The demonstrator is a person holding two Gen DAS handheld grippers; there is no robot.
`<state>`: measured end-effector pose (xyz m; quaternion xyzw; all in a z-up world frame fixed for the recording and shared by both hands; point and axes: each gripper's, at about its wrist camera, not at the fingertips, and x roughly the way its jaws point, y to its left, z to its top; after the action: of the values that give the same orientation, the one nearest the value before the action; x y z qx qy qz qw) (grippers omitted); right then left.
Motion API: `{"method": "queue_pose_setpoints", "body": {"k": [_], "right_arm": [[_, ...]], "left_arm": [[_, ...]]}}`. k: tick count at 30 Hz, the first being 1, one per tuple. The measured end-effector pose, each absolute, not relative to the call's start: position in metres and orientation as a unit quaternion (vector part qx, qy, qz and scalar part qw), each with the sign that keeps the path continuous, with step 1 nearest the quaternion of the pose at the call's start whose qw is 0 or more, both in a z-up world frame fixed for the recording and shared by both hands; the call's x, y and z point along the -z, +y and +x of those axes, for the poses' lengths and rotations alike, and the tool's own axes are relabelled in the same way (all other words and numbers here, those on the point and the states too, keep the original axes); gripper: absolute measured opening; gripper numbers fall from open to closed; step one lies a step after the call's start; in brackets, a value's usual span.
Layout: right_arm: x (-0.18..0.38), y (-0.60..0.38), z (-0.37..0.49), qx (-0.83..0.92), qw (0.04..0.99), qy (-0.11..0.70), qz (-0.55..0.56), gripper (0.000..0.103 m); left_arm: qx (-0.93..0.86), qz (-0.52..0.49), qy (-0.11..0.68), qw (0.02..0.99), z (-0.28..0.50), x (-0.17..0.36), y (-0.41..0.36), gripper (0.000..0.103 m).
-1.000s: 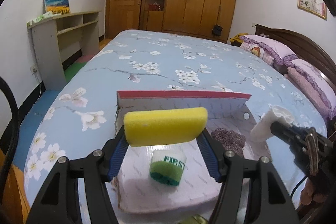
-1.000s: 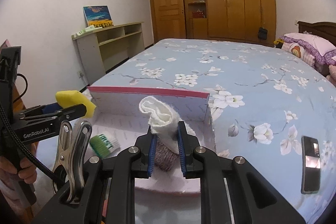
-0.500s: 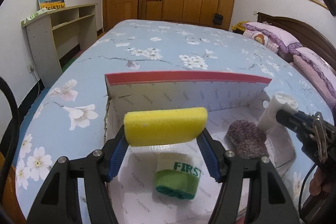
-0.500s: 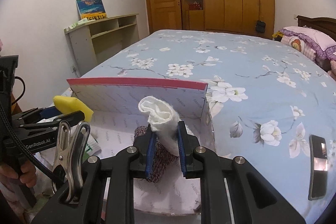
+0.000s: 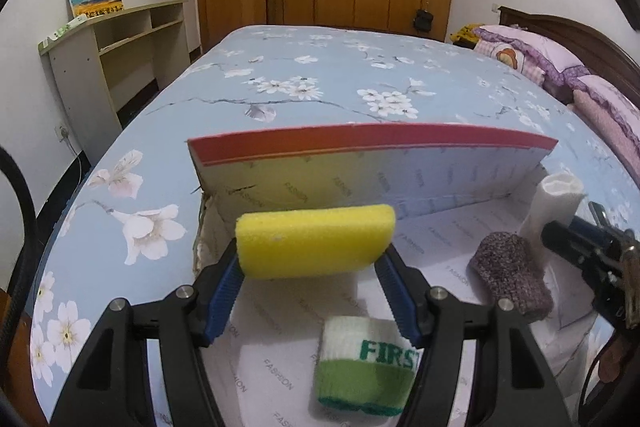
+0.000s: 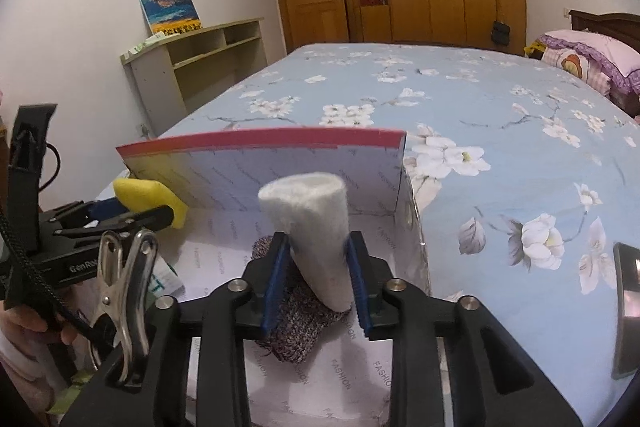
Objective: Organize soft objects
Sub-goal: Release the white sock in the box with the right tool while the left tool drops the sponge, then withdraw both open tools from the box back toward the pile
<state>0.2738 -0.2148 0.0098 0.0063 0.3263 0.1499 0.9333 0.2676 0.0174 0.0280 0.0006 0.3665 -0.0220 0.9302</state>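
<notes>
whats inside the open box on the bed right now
Lying on the box floor: a green-and-white sock roll printed FIRST and a speckled purple-brown sock roll. The left gripper and the yellow sponge it holds hide part of the floor.

1 sponge [image 5: 314, 245], 3 rolled socks [image 5: 510, 277], 1 box [image 5: 372, 163], 1 phone [image 6: 628, 307].

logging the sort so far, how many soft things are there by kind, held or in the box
yellow sponge: 1, held by the left gripper
white rolled sock: 1, held by the right gripper
purple knit sock: 1, in the box
green and white rolled sock: 1, in the box
total: 4
</notes>
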Motion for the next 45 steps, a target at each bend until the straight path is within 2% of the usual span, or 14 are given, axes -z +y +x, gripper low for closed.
{"method": "queue_pose_setpoints", "body": {"k": [10, 36, 45], "right_arm": [[-0.004, -0.216, 0.276, -0.148, 0.934, 0.325, 0.017, 0.042], [-0.053, -0.227, 0.215, -0.161, 0.945, 0.284, 0.023, 0.043], [-0.049, -0.225, 0.178, -0.166, 0.939, 0.3, 0.016, 0.043]], "left_arm": [[0.038, -0.015, 0.377, 0.925, 0.269, -0.031, 0.021, 0.073], [0.033, -0.014, 0.363, 0.931, 0.197, -0.076, 0.016, 0.073], [0.05, -0.025, 0.359, 0.932, 0.156, -0.084, 0.014, 0.073]]}}
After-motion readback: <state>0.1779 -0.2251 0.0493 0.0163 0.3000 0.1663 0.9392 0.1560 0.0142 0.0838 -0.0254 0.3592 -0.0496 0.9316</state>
